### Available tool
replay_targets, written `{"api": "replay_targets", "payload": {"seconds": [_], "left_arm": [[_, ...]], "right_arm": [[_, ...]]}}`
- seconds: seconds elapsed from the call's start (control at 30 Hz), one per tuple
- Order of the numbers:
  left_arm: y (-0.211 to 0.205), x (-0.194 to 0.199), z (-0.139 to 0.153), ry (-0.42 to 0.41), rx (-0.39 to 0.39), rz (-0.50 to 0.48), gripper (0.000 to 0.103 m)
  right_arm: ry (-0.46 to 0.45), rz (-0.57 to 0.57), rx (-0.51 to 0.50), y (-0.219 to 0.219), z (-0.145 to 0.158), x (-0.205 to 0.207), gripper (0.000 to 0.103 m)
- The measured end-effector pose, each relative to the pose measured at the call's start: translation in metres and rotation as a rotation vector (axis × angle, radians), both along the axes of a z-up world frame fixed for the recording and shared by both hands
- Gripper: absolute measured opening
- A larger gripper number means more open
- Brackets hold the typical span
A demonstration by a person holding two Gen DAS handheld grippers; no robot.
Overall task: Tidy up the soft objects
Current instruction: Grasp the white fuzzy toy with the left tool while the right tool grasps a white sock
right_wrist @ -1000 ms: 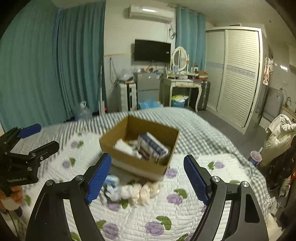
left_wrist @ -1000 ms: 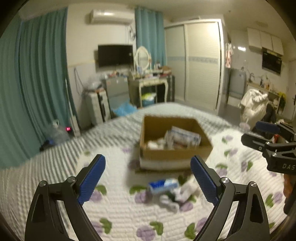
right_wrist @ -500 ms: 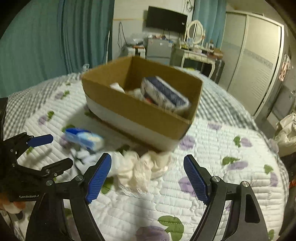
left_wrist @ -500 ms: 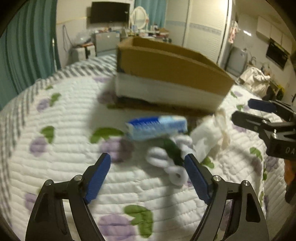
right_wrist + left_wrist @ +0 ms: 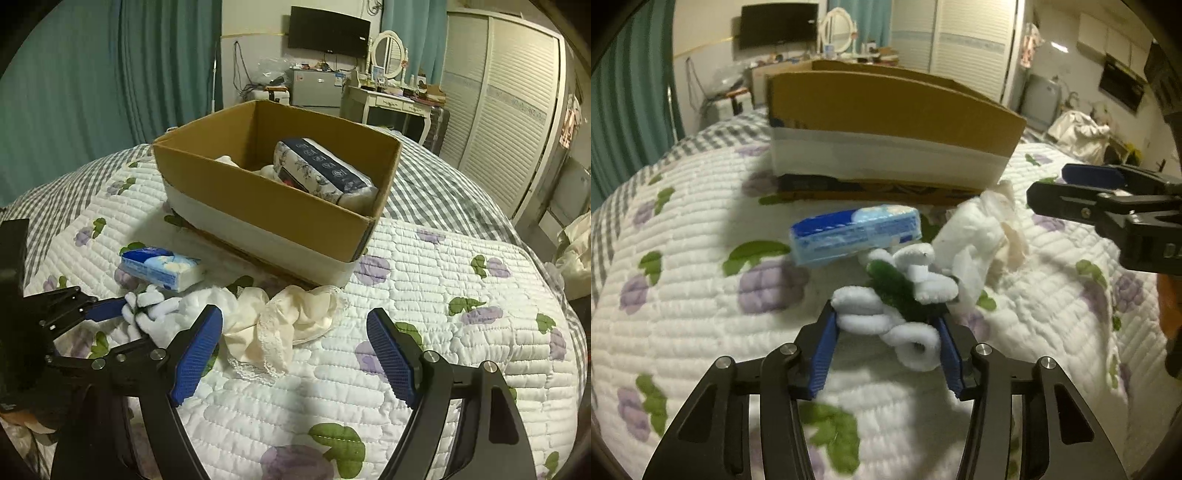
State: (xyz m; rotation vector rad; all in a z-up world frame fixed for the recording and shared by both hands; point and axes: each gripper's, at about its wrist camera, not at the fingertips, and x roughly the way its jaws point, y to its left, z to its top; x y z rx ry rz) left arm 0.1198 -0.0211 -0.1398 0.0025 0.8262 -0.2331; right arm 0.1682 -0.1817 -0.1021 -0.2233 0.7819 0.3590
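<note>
A white and green fuzzy chenille bundle (image 5: 899,295) lies on the quilt in front of the cardboard box (image 5: 886,114). My left gripper (image 5: 886,332) has its blue pads closed against both sides of the bundle; it also shows in the right wrist view (image 5: 125,321), with the bundle (image 5: 151,314) between its fingers. A blue tissue pack (image 5: 855,232) lies just behind the bundle, also seen in the right wrist view (image 5: 162,267). A cream lace cloth (image 5: 284,325) lies to the right of it. My right gripper (image 5: 295,350) is open and empty above the cloth.
The box (image 5: 266,206) holds a dark-patterned tissue pack (image 5: 325,170) and white soft items. The floral quilt (image 5: 461,280) covers the bed. A dresser, a television and wardrobe doors stand beyond the bed. White clothes lie heaped on the right (image 5: 1082,129).
My left gripper dropped to the quilt and closed around the fuzzy bundle. My right gripper came lower and nearer the cream cloth and stays open.
</note>
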Motion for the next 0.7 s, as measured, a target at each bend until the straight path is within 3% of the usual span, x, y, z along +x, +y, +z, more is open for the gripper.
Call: {"api": "replay_targets", "payload": {"seconds": [0.17,0.47,0.53,0.6,0.7], "left_arm": [[0.016,-0.02,0.013,-0.015,0.013,0.037,0.049],[0.059,-0.018,0.032,-0.063,-0.009,0.146,0.049],[0.069,-0.015,0.032,-0.068,0.0,0.174,0.049],[0.077,-0.011,0.031,-0.062,-0.007,0.195,0.049],[0.083,-0.008,0.03,-0.053,-0.028,0.209,0.049]], "right_arm": [[-0.019,0.041,-0.015,0.012,0.006,-0.012,0.081],[0.009,0.132,-0.039,0.052,-0.005,-0.021,0.08],[0.034,0.155,-0.048,0.065,-0.014,-0.02,0.072],[0.06,0.175,-0.064,0.074,-0.023,-0.018,0.057],[0.08,0.203,-0.077,0.088,-0.032,-0.016,0.055]]}}
